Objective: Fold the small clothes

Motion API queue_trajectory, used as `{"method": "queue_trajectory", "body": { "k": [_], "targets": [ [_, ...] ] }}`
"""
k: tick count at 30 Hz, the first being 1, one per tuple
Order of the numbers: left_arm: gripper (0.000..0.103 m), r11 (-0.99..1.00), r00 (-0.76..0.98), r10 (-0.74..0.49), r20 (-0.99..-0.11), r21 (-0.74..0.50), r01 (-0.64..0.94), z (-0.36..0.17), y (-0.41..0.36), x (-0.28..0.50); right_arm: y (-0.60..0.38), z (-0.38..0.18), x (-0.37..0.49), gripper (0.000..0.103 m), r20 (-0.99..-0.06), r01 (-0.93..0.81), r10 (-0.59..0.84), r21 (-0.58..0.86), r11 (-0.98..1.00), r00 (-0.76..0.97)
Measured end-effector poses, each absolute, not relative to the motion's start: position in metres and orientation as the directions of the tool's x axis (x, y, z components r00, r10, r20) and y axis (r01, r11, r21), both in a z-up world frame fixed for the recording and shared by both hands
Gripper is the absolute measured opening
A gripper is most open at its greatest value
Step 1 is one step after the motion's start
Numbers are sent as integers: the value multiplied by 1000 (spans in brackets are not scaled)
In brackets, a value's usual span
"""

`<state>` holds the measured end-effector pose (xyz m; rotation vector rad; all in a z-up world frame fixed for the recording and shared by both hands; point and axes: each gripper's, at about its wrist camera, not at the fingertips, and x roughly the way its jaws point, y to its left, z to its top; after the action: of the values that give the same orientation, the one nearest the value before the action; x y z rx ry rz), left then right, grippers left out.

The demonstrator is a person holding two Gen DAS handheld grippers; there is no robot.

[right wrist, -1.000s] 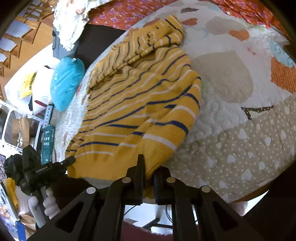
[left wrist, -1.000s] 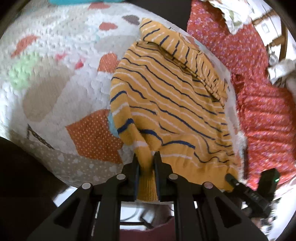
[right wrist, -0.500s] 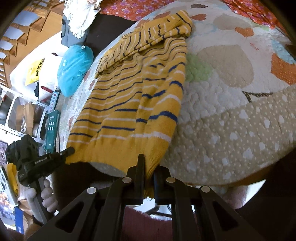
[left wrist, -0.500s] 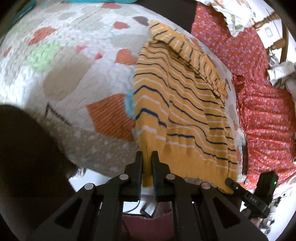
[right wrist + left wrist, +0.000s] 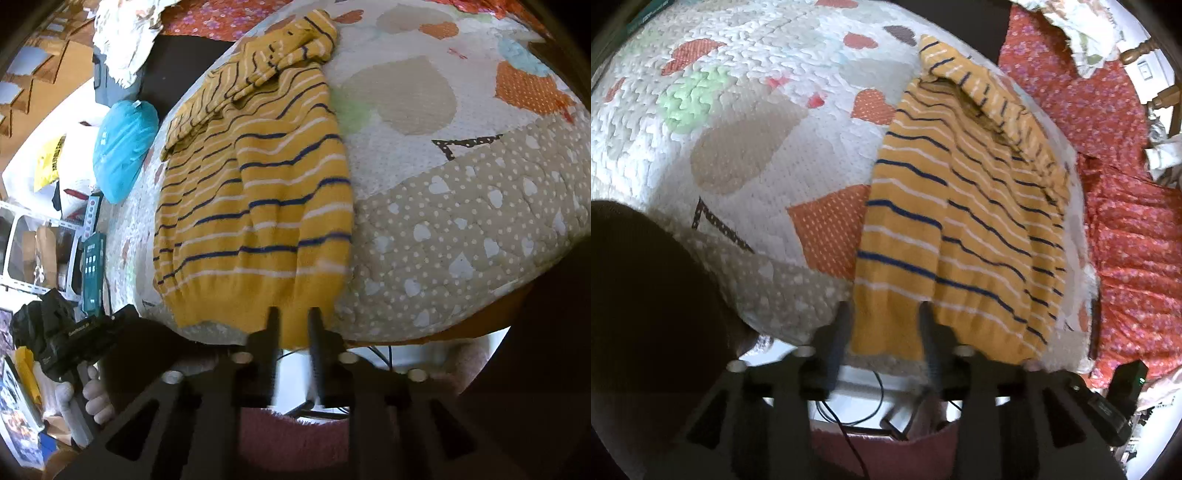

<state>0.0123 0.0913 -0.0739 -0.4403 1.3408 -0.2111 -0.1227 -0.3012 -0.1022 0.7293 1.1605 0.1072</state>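
Note:
A small yellow sweater point(image 5: 960, 206) with navy and white stripes lies flat and stretched out on the quilt, its hem hanging over the near edge. Its sleeves are folded across the far end. My left gripper point(image 5: 884, 317) is open, its jaws apart on either side of the hem's left corner. My right gripper point(image 5: 293, 317) is open, its jaws apart at the hem's right corner; the sweater point(image 5: 258, 199) fills the middle of that view. The other handheld gripper point(image 5: 77, 339) shows at the lower left there.
A heart-patterned quilt point(image 5: 750, 155) covers the rounded surface. Red floral fabric point(image 5: 1126, 221) lies to the right of it. A blue bag point(image 5: 123, 147) and a green box point(image 5: 92, 273) sit beyond the quilt's far side. Cables point(image 5: 871, 406) hang below the near edge.
Both grippers pulled the hem toward the near edge, drawing the sweater straight and flat. Both have now opened and let go of the hem.

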Motion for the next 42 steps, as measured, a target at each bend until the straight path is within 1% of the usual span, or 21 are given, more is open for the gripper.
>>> {"method": "queue_trajectory", "body": {
  "k": [1, 2, 4, 6, 7, 8, 9, 11, 13, 14, 15, 16, 17, 18, 20, 23, 25, 29, 32, 34, 42],
  "targets": [
    [42, 906, 212, -384, -899, -411, -103, -80, 90, 18, -302, -103, -120, 36, -799, 286, 426, 564, 774, 424],
    [42, 910, 197, -376, -905, -401, -104, -87, 87, 24, -301, -103, -117, 39, -804, 287, 415, 555, 781, 426],
    [48, 918, 170, -368, -914, -387, -91, -100, 78, 35, -301, -107, -107, 40, -812, 280, 399, 537, 796, 426],
    [58, 929, 156, -349, -924, -362, -69, -112, 68, 43, -299, -113, -95, 42, -818, 274, 385, 523, 807, 427],
    [61, 934, 148, -345, -927, -355, -48, -118, 60, 45, -297, -116, -89, 42, -823, 268, 374, 510, 817, 427],
    [66, 937, 136, -339, -931, -347, -35, -122, 54, 47, -296, -120, -84, 42, -832, 264, 358, 491, 830, 423],
    [74, 942, 124, -329, -936, -334, -20, -126, 47, 46, -292, -124, -80, 42, -842, 261, 338, 469, 844, 420],
    [84, 942, 117, -337, -934, -336, 25, -126, 35, 43, -283, -129, -76, 43, -854, 254, 305, 434, 865, 421],
    [83, 949, 108, -312, -944, -305, 77, -127, 23, 37, -273, -132, -79, 47, -861, 245, 265, 396, 885, 434],
    [69, 957, 108, -281, -953, -270, 107, -127, 18, 34, -268, -132, -80, 47, -865, 234, 250, 377, 896, 435],
    [50, 961, 111, -260, -959, -246, 123, -126, 15, 33, -263, -132, -80, 47, -873, 215, 239, 354, 910, 426],
    [40, 962, 119, -256, -959, -240, 127, -123, 15, 32, -258, -130, -80, 43, -879, 192, 229, 332, 924, 417],
    [15, 954, 119, -289, -950, -275, 119, -121, 18, 31, -256, -129, -80, 23, -879, 176, 237, 333, 926, 413],
    [13, 942, 109, -330, -938, -320, 102, -118, 22, 32, -257, -129, -80, 14, -876, 169, 267, 357, 919, 402],
    [13, 926, 119, -378, -918, -375, 51, -110, 34, 31, -262, -128, -80, 7, -867, 182, 297, 392, 902, 400],
    [13, 889, 156, -454, -877, -458, 7, -85, 49, 30, -270, -116, -82, 6, -840, 185, 340, 447, 875, 423],
    [13, 865, 189, -492, -850, -502, -3, -67, 57, 34, -278, -99, -83, 6, -796, 183, 393, 518, 835, 461],
    [13, 837, 244, -530, -812, -547, -3, -34, 58, 63, -289, -60, -67, 4, -718, 152, 433, 593, 791, 545],
    [13, 831, 267, -534, -802, -557, -11, -22, 46, 95, -293, -40, -38, 4, -681, 132, 441, 616, 777, 584],
    [13, 845, 296, -511, -807, -534, 2, -15, 37, 110, -295, -30, -16, 4, -671, 126, 420, 607, 785, 611],
    [13, 876, 319, -462, -828, -482, 18, -4, 9, 194, -307, -12, 65, 4, -667, 147, 351, 570, 808, 657]
  ]
}}
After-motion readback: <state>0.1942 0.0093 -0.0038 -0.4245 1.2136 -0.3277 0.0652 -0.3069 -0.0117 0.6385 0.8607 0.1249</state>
